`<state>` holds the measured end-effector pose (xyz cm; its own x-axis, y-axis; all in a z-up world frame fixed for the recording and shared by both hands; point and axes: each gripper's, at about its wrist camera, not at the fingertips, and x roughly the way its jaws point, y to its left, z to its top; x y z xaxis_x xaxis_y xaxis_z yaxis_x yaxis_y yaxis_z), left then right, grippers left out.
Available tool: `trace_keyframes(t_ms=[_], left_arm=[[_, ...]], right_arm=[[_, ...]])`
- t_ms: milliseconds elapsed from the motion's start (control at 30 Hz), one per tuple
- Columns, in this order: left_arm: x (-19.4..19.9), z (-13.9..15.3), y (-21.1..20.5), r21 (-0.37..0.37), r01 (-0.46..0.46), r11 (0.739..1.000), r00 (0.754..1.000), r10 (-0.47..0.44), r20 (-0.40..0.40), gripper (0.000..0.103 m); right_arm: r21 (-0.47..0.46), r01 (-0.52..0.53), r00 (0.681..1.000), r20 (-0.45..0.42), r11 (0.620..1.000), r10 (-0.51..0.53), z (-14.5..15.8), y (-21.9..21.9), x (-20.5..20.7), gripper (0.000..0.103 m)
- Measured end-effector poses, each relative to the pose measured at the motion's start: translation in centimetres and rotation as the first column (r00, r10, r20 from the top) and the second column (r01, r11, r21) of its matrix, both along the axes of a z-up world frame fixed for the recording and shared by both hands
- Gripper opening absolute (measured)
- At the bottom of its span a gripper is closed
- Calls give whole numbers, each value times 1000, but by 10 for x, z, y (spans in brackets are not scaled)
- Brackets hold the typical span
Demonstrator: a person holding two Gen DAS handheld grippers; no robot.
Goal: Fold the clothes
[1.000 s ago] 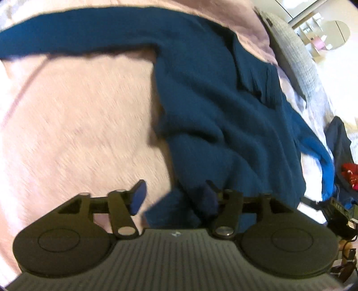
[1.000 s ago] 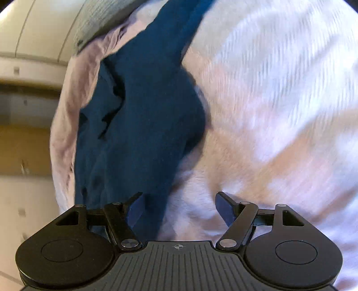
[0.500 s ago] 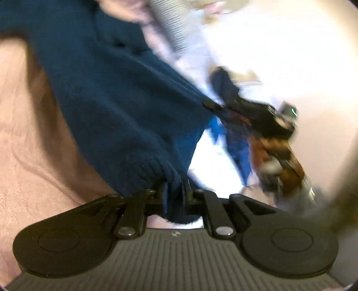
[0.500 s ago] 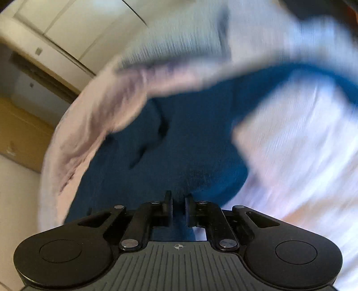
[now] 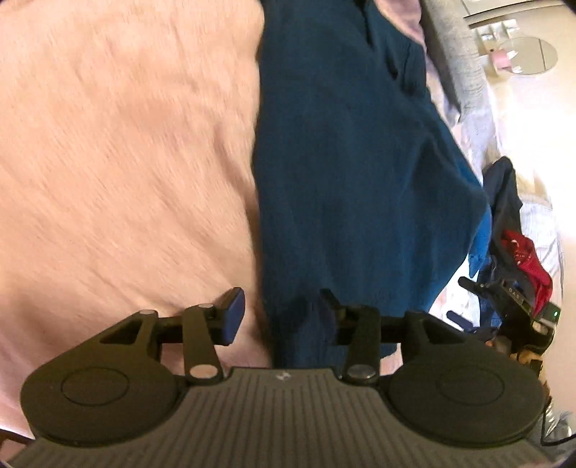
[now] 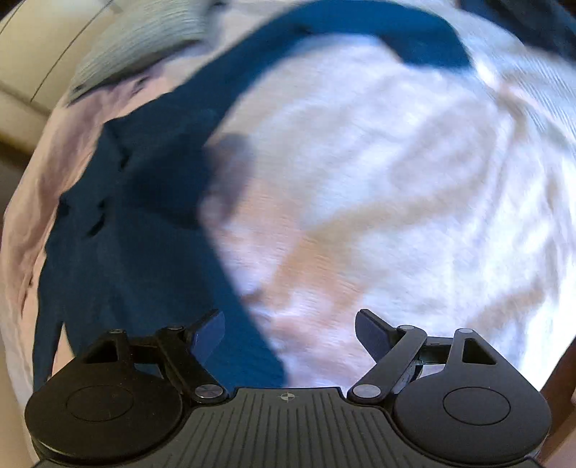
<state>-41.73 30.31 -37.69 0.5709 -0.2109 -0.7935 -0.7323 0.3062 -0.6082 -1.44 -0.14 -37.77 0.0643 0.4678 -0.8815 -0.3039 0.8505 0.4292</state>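
Observation:
A dark blue knitted sweater point(image 5: 352, 172) lies on a pink blanket point(image 5: 118, 162), folded lengthwise into a long band. My left gripper point(image 5: 279, 311) is open just above its near hem, its right finger over the fabric. In the right wrist view the sweater point(image 6: 136, 223) lies at the left, with one sleeve point(image 6: 360, 25) stretched across the top. My right gripper point(image 6: 289, 329) is open and empty above the sweater's near edge and the pale bedding point(image 6: 396, 180).
A grey pillow point(image 5: 457, 54) lies at the far end of the bed and also shows in the right wrist view point(image 6: 144, 39). Dark and red clothes point(image 5: 518, 248) are piled at the right. The other gripper point(image 5: 511, 309) is beside that pile.
Half a second ago both grippers were shut on the sweater's hem. Now both are open and the sweater lies flat, folded narrower than a second ago.

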Motion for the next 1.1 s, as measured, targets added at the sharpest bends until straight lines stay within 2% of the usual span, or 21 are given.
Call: trace_keyframes(t_ms=[33,100,167,233,333,433,467,500,567,633,767,933,1100], left_arm=[[4,-4,-6,-14,-19,1000,1000,19,12,45],[14,-11,-14,-47,-44,998,998,46,32,44],[22,-16,-16,-70,-32,997,999,34,31,11],[30,-5,-14,-19,17,1000,1000,-17,23,10],[24,32,-1,145,111,983,993,-116,24,9],[-18,75,41,327,63,943,998,-55,-35,9],[-34,85,60,375,20,927,998,4,-65,9],[-48,91,77,404,-21,915,994,63,-91,9],[-63,97,106,464,-42,885,979,129,-158,10],[-60,96,120,485,-14,874,976,117,-183,11],[-37,72,124,474,29,880,964,100,-244,11],[-29,50,121,436,-23,900,958,144,-247,12],[-31,47,123,409,-71,910,959,175,-223,14]], right_arm=[[13,23,1000,-19,1000,-23,-4,-4,2,83],[79,72,995,-76,994,-66,-8,-10,7,83],[130,123,986,-129,984,-106,-11,-16,11,83],[147,157,978,-158,977,-133,-12,-20,17,83],[155,162,977,-166,975,-136,-10,-20,20,83],[188,119,988,-122,975,-97,0,-17,23,79],[194,91,992,-102,977,-72,2,-13,23,77],[201,58,996,-82,978,-43,3,-9,22,76],[216,-18,999,-42,976,27,2,5,18,74],[226,-103,994,-5,969,107,-3,22,10,73],[254,-286,958,90,924,272,-11,61,-10,73],[419,-297,950,38,858,310,-23,96,-20,73],[390,-301,951,52,870,305,-37,123,-22,73]])
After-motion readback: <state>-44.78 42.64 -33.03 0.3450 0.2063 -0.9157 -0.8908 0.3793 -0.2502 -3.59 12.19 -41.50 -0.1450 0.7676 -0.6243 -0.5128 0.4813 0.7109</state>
